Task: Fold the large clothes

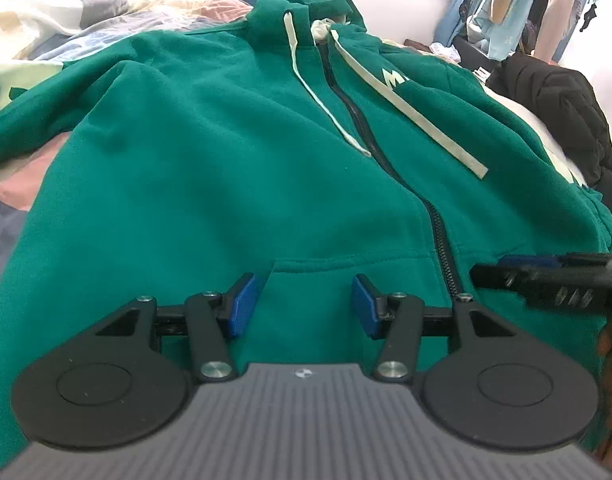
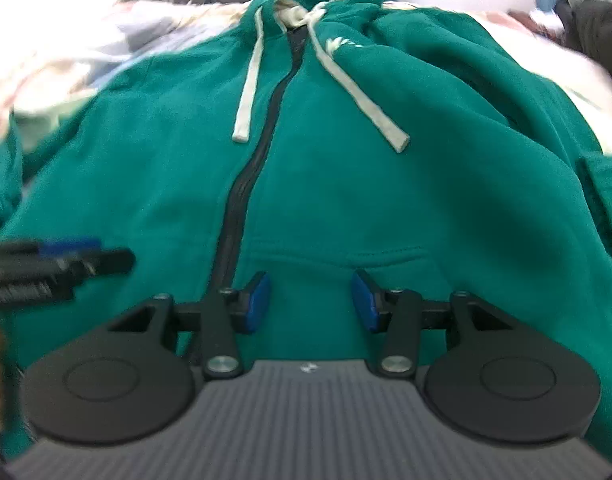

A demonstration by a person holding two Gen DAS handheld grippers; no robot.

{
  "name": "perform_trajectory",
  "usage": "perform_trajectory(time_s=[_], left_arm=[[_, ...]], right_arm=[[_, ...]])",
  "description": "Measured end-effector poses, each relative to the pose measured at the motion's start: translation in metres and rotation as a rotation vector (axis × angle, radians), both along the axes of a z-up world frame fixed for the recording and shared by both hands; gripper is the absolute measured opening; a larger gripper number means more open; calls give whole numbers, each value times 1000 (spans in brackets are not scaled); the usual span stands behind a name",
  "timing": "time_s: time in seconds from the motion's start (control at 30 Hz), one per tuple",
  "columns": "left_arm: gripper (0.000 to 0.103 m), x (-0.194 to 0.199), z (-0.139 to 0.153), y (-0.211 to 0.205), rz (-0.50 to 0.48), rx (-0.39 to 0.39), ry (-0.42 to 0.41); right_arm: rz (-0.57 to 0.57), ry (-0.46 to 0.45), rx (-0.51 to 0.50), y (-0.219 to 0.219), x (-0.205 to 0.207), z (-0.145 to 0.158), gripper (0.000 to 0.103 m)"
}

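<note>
The green hoodie [image 1: 210, 168] lay flat on the bed [image 1: 46, 28], front side up, with its hood at the far end and its bottom edge close to me. Its dark zipper [image 1: 402, 176] was closed and ran down the middle. Two pale strings [image 1: 422, 120] lay loose on the chest, and a front pocket sat near the bottom.

I thought a few things could go wrong. The strings could slide and stick out when I folded. The cloth looked thick and soft, so I might grab only the top layer and leave the back behind. One sleeve looked bunched at the side, so the fold could come out lumpy.

My left gripper [image 1: 304, 306] hung just over the pocket with its blue pads wide apart, holding nothing. My right gripper [image 2: 310, 302] was the same, pads apart, over the other side of the zipper, and empty too.

Around the hoodie were a patchwork blanket, a black jacket [image 1: 558, 120] beside it, and clothes hanging [image 1: 546, 4] farther back.
</note>
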State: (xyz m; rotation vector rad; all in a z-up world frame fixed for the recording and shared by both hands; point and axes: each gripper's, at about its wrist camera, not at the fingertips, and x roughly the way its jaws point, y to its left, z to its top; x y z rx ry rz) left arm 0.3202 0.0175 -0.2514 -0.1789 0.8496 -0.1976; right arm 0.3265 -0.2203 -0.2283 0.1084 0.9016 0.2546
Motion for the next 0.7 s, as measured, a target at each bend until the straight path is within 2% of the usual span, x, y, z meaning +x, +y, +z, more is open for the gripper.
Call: perform_trajectory(time_s=[0.1,0.23,0.3,0.37,0.5,0.53,0.6,0.7], left_arm=[[58,-2,1,1,2,-7,-2],[58,-5,3,4,13,-19,-3],[58,-7,6,4,19,-21,-4],[58,-9,9,5,26,-25,-8],[58,-14,13,6,29,-19,-20],[58,-15,14,6,31,-14,-24],[58,-17,15,5,32,-10,-28],[58,-19,17,5,32,-10,-35]], right_arm=[[-49,-61,-31,-15,-1,15,49],[-123,-211,-109,-42,-7,49,51],[-186,-279,-188,-57,-8,61,62],[-247,-303,-249,-74,-5,65,70],[-347,-233,-251,-114,4,60,71],[-360,-214,-240,-122,6,59,73],[-390,-184,-229,-140,9,53,84],[-428,-130,-212,-157,13,41,85]])
